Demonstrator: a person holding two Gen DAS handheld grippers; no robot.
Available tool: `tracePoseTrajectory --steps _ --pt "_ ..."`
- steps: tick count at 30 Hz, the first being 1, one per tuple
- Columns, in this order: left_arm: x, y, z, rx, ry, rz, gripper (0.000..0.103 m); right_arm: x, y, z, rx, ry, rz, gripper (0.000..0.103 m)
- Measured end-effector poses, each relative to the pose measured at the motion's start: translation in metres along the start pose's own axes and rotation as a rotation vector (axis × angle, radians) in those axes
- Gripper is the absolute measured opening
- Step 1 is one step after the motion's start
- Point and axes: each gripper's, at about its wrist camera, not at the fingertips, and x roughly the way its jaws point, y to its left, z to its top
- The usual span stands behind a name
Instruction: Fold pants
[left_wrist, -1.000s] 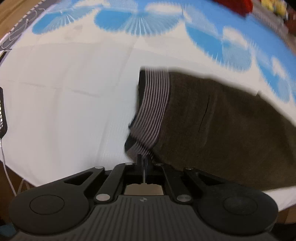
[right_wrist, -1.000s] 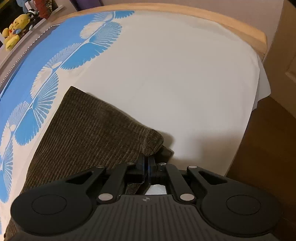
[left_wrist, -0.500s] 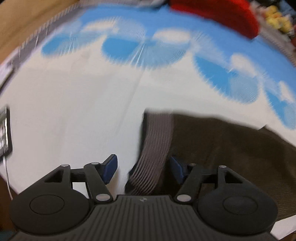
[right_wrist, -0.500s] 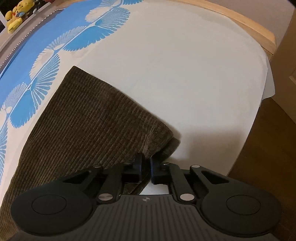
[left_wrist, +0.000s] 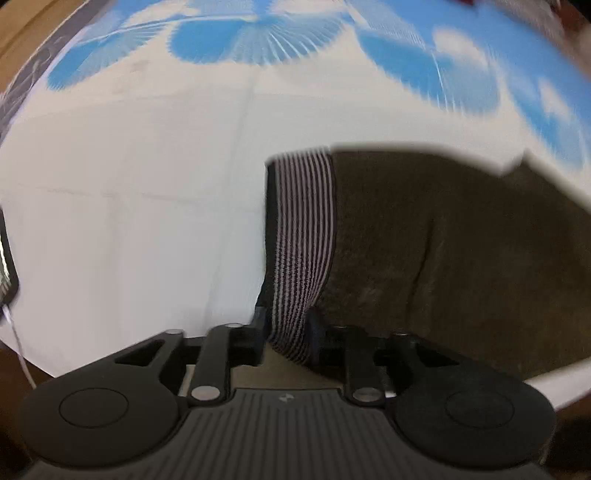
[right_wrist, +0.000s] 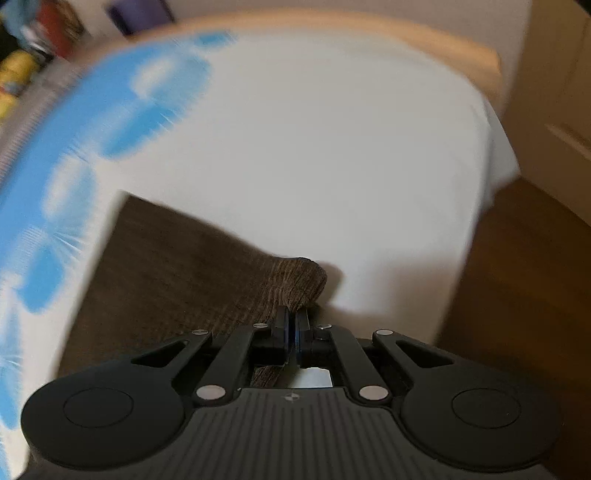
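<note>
Brown corduroy pants (left_wrist: 443, 251) lie on a white and blue bed sheet (left_wrist: 129, 203). Their striped waistband (left_wrist: 303, 229) points left in the left wrist view. My left gripper (left_wrist: 286, 325) has its jaws partly closed around the near end of the waistband, with a gap still between the fingers. In the right wrist view my right gripper (right_wrist: 293, 325) is shut on the raised near corner of the pants (right_wrist: 295, 280), a fold of brown cloth bunched just past the fingertips.
The sheet's edge drops to a wooden floor (right_wrist: 517, 295) at the right. A wooden bed frame (right_wrist: 424, 40) curves along the far side. A dark device with a cable (left_wrist: 7, 258) sits at the left edge. Toys (right_wrist: 14, 74) lie far left.
My left gripper opened, then narrowed again around the waistband end. My right gripper loosened slightly, then shut again on the pants corner and lifted it; both views are blurred by motion.
</note>
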Motion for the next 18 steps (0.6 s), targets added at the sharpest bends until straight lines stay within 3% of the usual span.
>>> tracePoseTrajectory --steps 1,5,8,11,14,17,18 --pt "-0.004 0.0 0.001 -0.003 -0.017 0.023 0.049 0.004 -0.001 0.0 0.009 0.012 -0.01 0.002" --pt "-0.038 0.002 0.005 -0.046 -0.214 0.054 0.052 -0.004 0.009 -0.002 -0.005 -0.015 -0.044 0.011" --pt "-0.049 -0.014 0.012 -0.012 -0.291 -0.036 0.052 -0.025 0.026 -0.006 -0.086 -0.14 -0.114 0.018" --pt "-0.048 -0.042 0.014 0.112 -0.306 -0.082 0.052 -0.046 0.047 -0.01 -0.18 -0.266 -0.051 0.02" --pt "-0.026 -0.071 0.011 0.282 -0.229 -0.084 0.052 -0.066 0.077 -0.021 -0.264 -0.336 0.138 0.02" --pt "0.018 -0.079 0.001 0.369 -0.002 0.016 0.051 -0.079 0.122 -0.045 -0.452 -0.34 0.35 0.021" --pt "0.02 -0.081 -0.001 0.402 0.002 0.028 0.051 -0.081 0.138 -0.053 -0.507 -0.329 0.41 0.021"
